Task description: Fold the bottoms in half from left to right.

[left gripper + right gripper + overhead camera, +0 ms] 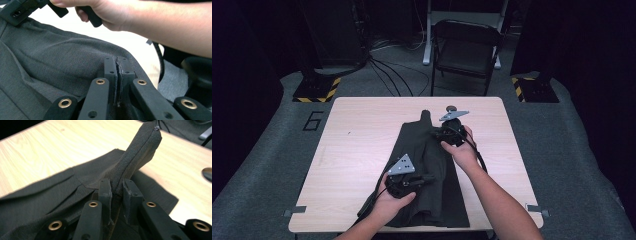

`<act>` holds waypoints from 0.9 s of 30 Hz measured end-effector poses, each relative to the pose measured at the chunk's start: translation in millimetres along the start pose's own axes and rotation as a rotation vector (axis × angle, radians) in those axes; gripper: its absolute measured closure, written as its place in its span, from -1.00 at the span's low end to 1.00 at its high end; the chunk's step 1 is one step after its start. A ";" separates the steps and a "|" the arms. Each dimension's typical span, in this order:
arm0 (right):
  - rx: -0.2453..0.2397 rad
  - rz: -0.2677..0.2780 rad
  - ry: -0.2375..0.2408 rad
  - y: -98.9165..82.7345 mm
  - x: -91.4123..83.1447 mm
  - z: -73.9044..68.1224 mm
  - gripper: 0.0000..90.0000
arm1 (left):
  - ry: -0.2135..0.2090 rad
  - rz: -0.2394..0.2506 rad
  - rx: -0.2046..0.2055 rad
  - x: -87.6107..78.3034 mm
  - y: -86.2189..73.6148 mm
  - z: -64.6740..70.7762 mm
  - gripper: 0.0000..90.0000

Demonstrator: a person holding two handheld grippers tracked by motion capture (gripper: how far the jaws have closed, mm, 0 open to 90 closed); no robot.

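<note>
One light wooden worktop (pixel 357 150), one dark garment (pixel 417 150) lying mid-worktop, partly lifted. Two hand-held grippers. Left hand-held gripper (pixel 117 75) near the garment's close end, jaws clamped on a fabric fold. Right hand-held gripper (pixel 117 190) at the far end, jaws pinched on a raised seam ridge.

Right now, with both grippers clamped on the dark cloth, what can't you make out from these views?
- High view: the jaws of the left gripper and right gripper blur into the dark cloth.
- High view: the cloth's near edge is covered by the left hand.
- Left gripper view: what garment this is, cut off by the frame.
- Right gripper view: dark round thing, cut off at the right edge.
</note>
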State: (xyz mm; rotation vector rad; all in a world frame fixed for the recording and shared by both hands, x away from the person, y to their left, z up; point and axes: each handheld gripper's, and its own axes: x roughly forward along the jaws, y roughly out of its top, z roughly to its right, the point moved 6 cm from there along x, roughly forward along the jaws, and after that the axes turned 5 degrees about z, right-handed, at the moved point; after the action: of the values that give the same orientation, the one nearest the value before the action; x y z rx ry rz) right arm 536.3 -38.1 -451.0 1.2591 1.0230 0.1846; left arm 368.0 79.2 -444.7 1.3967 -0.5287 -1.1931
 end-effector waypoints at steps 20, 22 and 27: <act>0.182 -0.161 -0.140 -94.8 15.2 48.9 0.53 | -0.047 -0.235 -0.015 89.9 -71.3 8.9 0.91; 0.211 -0.156 -0.125 -96.9 14.1 52.7 0.43 | -0.050 -0.243 -0.029 87.4 -76.5 7.1 0.90; 0.227 -0.114 -0.120 -90.1 10.9 55.9 0.30 | -0.074 -0.238 -0.050 86.2 -78.0 7.7 0.71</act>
State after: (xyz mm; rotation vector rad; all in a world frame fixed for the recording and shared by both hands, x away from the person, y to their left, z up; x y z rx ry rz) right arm 546.7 -102.0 -535.6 1.3946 1.0294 -0.0966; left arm 369.0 19.8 -544.9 1.4052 -0.3880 -1.4440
